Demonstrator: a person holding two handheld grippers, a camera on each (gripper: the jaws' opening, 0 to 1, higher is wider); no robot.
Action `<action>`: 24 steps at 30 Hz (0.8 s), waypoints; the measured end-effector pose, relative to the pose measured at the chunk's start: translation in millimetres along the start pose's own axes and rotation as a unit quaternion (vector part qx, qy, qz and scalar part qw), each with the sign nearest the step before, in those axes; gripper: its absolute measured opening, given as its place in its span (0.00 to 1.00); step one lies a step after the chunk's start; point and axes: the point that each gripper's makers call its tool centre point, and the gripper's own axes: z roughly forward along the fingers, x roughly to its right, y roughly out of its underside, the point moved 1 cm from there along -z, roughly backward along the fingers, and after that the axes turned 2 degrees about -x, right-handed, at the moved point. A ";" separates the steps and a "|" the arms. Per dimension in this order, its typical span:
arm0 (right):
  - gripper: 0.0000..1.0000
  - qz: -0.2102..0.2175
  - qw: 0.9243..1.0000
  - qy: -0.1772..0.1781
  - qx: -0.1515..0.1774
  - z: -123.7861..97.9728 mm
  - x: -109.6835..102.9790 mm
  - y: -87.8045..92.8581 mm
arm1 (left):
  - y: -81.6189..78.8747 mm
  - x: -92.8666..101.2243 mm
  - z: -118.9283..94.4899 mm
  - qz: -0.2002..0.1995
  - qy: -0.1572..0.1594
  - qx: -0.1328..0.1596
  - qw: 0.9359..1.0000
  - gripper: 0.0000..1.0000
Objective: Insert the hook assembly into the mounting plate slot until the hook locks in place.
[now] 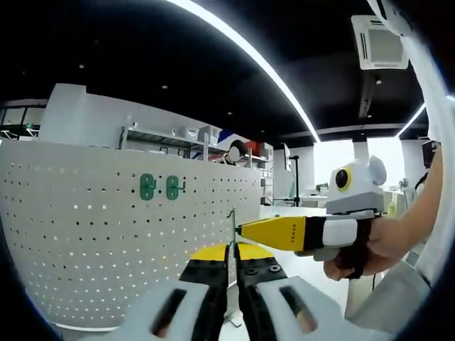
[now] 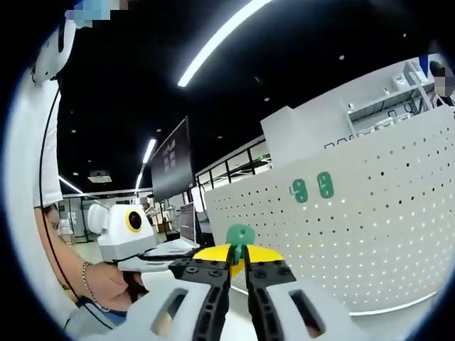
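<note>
A white pegboard curves across the left of the left gripper view, with two green hooks mounted on it side by side. The same pegboard and its mounted hooks lie to the right in the right gripper view. A loose green hook stands face-on between the tips of my right gripper, which is shut on it. Edge-on, this hook rises from my left gripper, whose jaws are closed on its lower end. The right gripper reaches in from the right, held by a hand. Both grippers are short of the pegboard.
A person's hand and arm hold the right gripper. The left gripper and its hand sit at the left of the right gripper view. Shelving stands behind the pegboard, desks beyond its far end.
</note>
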 end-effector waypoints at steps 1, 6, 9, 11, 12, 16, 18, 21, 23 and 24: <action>0.03 -0.001 1.000 0.001 -0.002 0.3 0.2 0.5 | 0.0 -0.2 -0.1 0.000 0.000 0.000 1.000 0.02; 0.03 0.000 1.000 0.003 -0.003 1.4 0.2 1.5 | -0.3 0.0 -0.5 0.000 -0.001 0.001 1.000 0.02; 0.03 0.012 1.000 0.005 -0.003 1.8 -0.2 2.2 | 0.0 -0.4 -0.8 -0.004 -0.002 0.001 1.000 0.02; 0.03 0.015 1.000 0.008 0.000 2.0 0.3 2.3 | 1.7 -0.6 -1.2 -0.006 -0.004 0.000 1.000 0.02; 0.03 0.016 1.000 0.009 0.000 2.3 0.0 2.5 | 2.0 -0.7 -1.4 -0.007 -0.004 0.001 1.000 0.02; 0.02 0.023 1.000 0.013 0.002 3.2 -0.1 2.6 | 1.9 -1.4 -1.9 -0.013 -0.008 0.002 1.000 0.02; 0.02 0.025 1.000 0.014 0.003 3.5 -0.1 2.8 | 1.9 -1.7 -2.4 -0.013 -0.010 0.002 1.000 0.02; 0.01 0.028 0.999 0.016 0.003 3.8 0.1 3.0 | 2.0 -1.9 -2.6 -0.016 -0.010 0.003 1.000 0.02; 0.01 0.030 0.999 0.017 0.004 3.7 0.1 2.8 | 2.0 -1.9 -2.6 -0.017 -0.011 0.003 1.000 0.02; 0.01 0.035 0.999 0.017 0.005 3.6 0.2 2.8 | 2.0 -1.7 -2.6 -0.018 -0.010 0.004 1.000 0.02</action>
